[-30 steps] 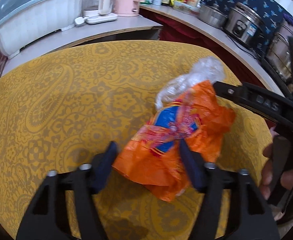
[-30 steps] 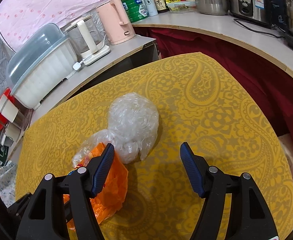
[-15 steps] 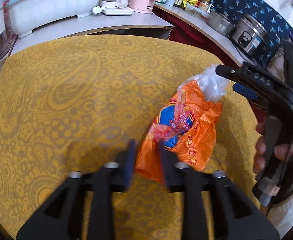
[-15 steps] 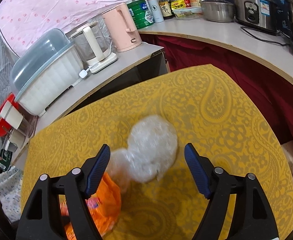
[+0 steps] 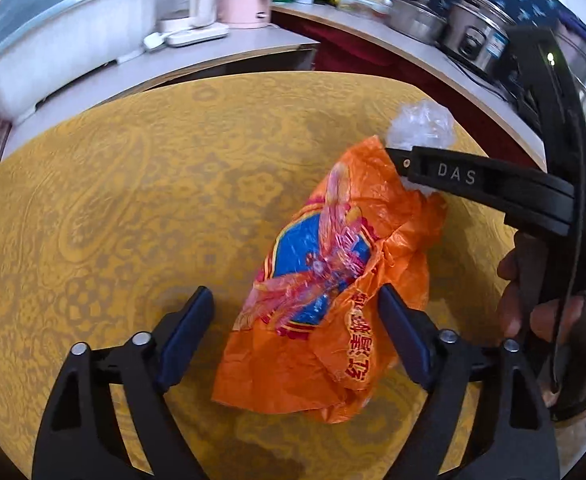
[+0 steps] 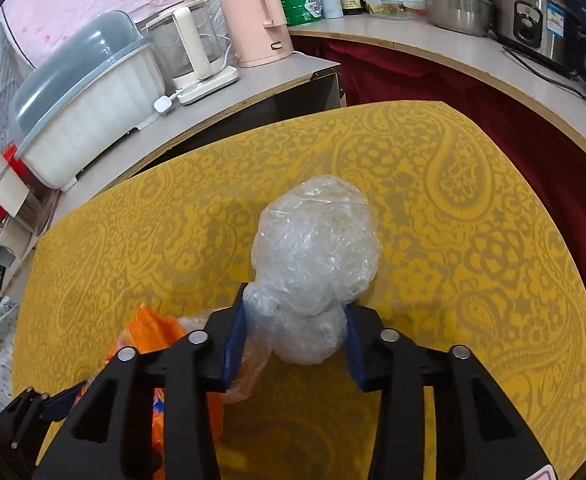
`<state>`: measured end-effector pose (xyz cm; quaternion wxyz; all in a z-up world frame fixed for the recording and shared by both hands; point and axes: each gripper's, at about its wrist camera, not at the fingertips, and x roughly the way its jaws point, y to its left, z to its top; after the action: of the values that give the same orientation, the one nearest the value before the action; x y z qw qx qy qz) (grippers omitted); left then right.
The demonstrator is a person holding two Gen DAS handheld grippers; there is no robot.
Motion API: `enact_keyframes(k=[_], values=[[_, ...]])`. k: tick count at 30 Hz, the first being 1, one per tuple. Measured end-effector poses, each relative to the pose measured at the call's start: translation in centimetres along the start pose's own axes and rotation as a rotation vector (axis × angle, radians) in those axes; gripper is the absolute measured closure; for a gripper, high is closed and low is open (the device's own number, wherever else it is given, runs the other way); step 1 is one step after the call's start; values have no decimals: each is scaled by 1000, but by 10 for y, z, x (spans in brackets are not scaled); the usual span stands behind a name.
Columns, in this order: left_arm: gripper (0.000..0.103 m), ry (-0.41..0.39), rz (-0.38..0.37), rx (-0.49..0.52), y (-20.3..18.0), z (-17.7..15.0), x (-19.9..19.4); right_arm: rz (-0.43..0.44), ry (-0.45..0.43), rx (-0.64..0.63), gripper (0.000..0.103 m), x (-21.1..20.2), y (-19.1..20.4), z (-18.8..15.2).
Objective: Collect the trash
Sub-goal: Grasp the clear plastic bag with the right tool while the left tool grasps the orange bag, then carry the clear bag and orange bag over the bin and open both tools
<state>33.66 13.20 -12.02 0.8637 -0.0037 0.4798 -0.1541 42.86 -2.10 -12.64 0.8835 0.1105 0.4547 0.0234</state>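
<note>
While the right gripper (image 6: 293,344) was clamped on the neck of the clear wad (image 6: 317,256), the left gripper (image 5: 297,328) sat wide open, holding nothing, its fingers straddling the near end of the orange bag (image 5: 333,280).

Key relation: bag's long axis ran from between the left fingers forward and to the right, toward the right gripper. Its near end lay between the left pads; the right-hand pad (image 5: 401,336) was touching or just beside the plastic, the left-hand pad (image 5: 185,336) stood apart from it. So the bag was off-centre in the left opening, biased to the right.

Wad position: bulk of it stuck out forward past the right fingertips, over the yellow cloth (image 6: 473,240). The squeezed part sat between the blue pads. In the left view the wad showed just beyond the bag's far end, behind the right gripper's finger. Couldn't tell if wad and bag were joined or only touching.

Judgement: left is the nearer tool for the bag, and already aligned along its length. Closing as-is would likely catch a thin fold near the right pad; shifting slightly right first would centre it. Thin film, will crumple and may slip.
</note>
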Motion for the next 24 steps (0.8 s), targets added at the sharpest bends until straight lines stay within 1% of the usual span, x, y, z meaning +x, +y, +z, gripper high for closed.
enact_keyframes(k=[2, 3, 4, 5, 6, 8, 11, 15, 19, 24], values=[[43, 4, -12, 20, -6, -3, -2, 5, -3, -1, 66, -8, 0, -11], [49, 7, -23, 31, -11, -6, -4, 7, -5, -1, 66, -11, 0, -17], [64, 15, -39, 35, -14, -9, -6, 10, -5, -2, 66, -14, 1, -22], [71, 19, -50, 36, -17, -11, -7, 13, -3, -4, 66, -19, 2, -29], [74, 25, -66, 28, -20, -15, -9, 15, -1, -3, 66, -24, 1, -35], [81, 37, -89, 14, -26, -25, -13, 24, 1, 3, 66, -33, 0, -47], [84, 44, -91, 13, -34, -39, -22, 19, 11, 0, 67, -51, -3, -67], [88, 48, -114, 9, -46, -58, -45, 12, 10, 42, 67, -82, -19, -94], [88, 21, -118, 32, -63, -71, -74, -3, -30, 91, 67, -119, -42, -111], [88, -9, -133, 64, -90, -78, -104, -30, -108, 144, 67, -177, -74, -127]])
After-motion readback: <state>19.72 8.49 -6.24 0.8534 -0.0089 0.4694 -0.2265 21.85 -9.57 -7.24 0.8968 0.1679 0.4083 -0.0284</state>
